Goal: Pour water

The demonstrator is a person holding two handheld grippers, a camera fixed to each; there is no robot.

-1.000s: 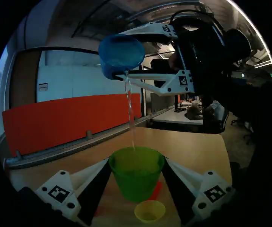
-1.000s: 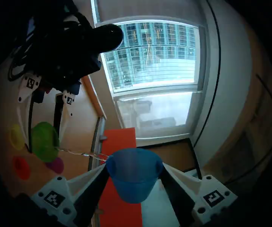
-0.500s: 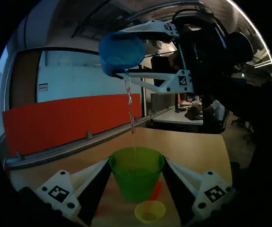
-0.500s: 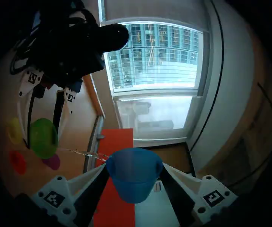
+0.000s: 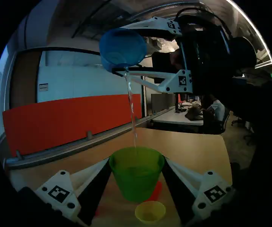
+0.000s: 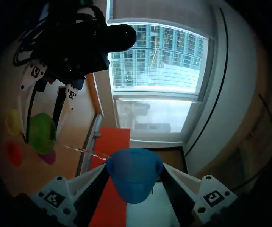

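My left gripper (image 5: 136, 178) is shut on a green cup (image 5: 136, 173), held upright over the wooden table (image 5: 189, 145). High above it my right gripper (image 5: 136, 51) holds a blue cup (image 5: 121, 49) tipped on its side. A thin stream of water (image 5: 131, 109) falls from the blue cup's rim into the green one. In the right gripper view, the right gripper (image 6: 134, 181) is shut on the blue cup (image 6: 134, 178), and water (image 6: 85, 151) runs from its rim toward the green cup (image 6: 41, 133) held by the left gripper (image 6: 45, 113).
A small yellow cup (image 5: 149, 212) and a red one (image 5: 157, 190) sit on the table near the green cup. The right gripper view also has a yellow cup (image 6: 13, 122), a red cup (image 6: 14, 154) and a purple cup (image 6: 48, 157). An orange partition (image 5: 68, 119) lines the table's far edge.
The blue cup has tipped a little further and risen slightly. The water keeps running into the green cup, which has stayed in place.
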